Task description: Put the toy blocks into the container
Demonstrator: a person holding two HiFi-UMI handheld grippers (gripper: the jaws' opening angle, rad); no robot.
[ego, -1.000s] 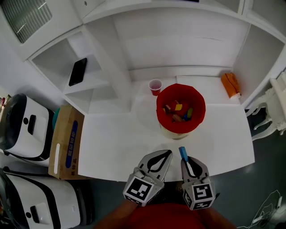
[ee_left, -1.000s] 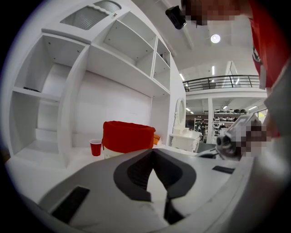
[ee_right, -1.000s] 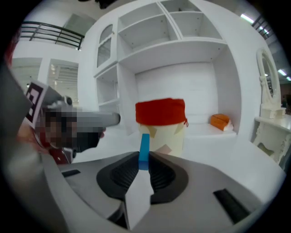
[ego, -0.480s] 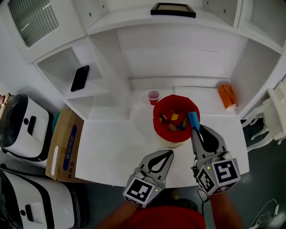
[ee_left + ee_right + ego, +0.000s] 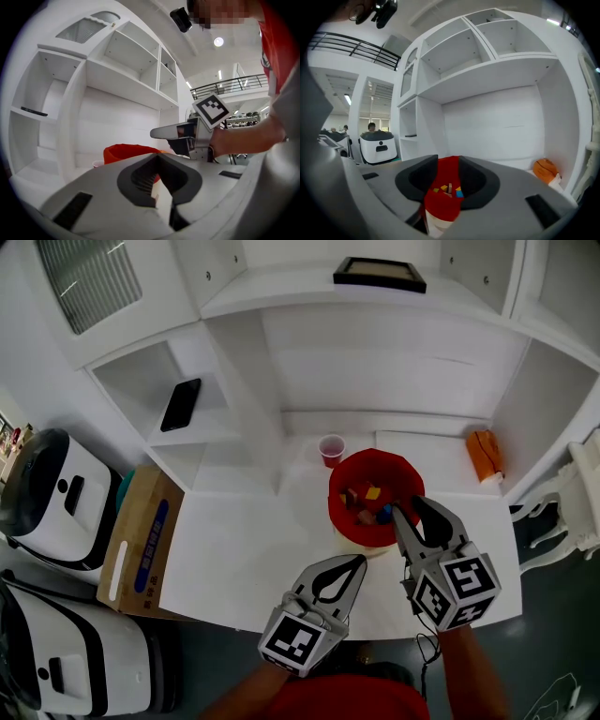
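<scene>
Red container (image 5: 370, 463) sits on the white tabletop (image 5: 244, 549), right of the middle and toward the back edge, with the toy blocks (image 5: 367, 495) piled inside (yellow, blue and a few reddish ones, can't sort them better than that). A small red cup (image 5: 330, 448) stands just behind its back-left side, close but not touching as far as I can see. Over at the back right corner there's an orange soft-looking thing (image 5: 484, 454), well apart from the container. Off the tabletop's left edge is a cardboard box (image 5: 141, 538), with a bulky white machine (image 5: 45, 491) beside it, and a dark phone (image 5: 181, 404) lies on a shelf of the white unit.

Right tongs (image 5: 409, 509) hang over the container's front-right rim, jaws spread, nothing pinched between them; looking along them you just see down into the blocks. Left tongs (image 5: 352, 566) are clenched on nothing, over the front edge of the tabletop, apart from the container.

Compared with a second ago: the right tongs were back at the front edge gripping a blue block, half a second ago they carried it to the rim, and now their jaws have just been opening and the block is out of them. The left tongs look about the same.
</scene>
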